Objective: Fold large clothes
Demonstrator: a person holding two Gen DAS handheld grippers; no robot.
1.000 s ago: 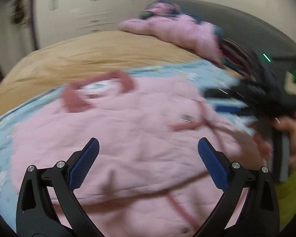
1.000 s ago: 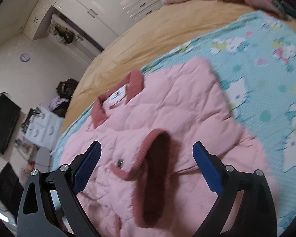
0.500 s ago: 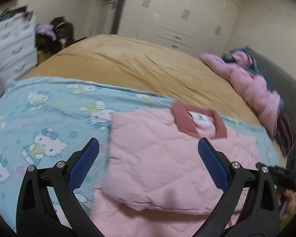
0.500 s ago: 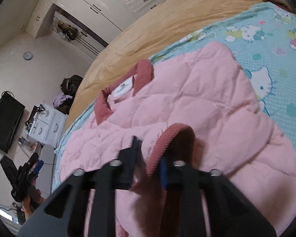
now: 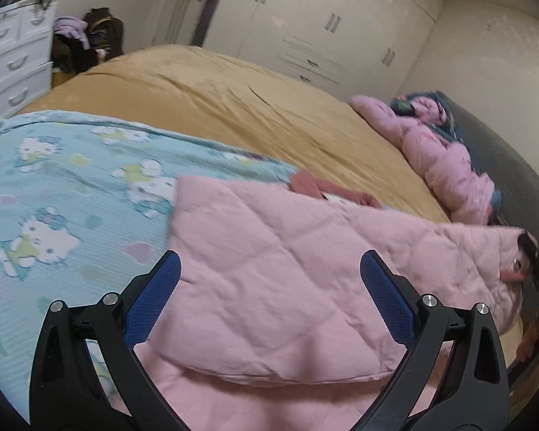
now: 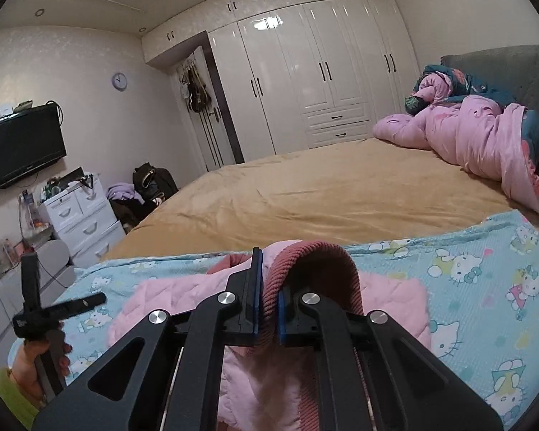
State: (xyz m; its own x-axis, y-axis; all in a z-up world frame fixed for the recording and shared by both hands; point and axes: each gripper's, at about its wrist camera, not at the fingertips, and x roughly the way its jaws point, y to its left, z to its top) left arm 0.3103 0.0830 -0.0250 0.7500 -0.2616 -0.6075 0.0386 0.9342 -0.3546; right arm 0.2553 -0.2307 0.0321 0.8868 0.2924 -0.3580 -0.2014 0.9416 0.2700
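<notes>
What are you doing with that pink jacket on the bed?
A person is folding the pink quilted jacket on the cartoon-cat blanket. The right gripper is shut on the jacket's dark red ribbed cuff and holds that sleeve up off the bed. The left gripper is open above the jacket, holding nothing.

No legible text, brand, number or sign appears in either view.

- Collar label (image 5: 336, 199) of the jacket (image 5: 287, 287), ahead of the left gripper (image 5: 271, 287): white patch, print blurred, unreadable.
- Blanket (image 6: 485, 280), to the right of the right gripper (image 6: 267, 309): cartoon cat print only, no lettering resolved.
- Clock (image 6: 119, 81), far ahead and up to the left of the same gripper: dial too small, no numerals readable.
- TV (image 6: 23, 149), far left: a small mark on the lower bezel, unreadable.
</notes>
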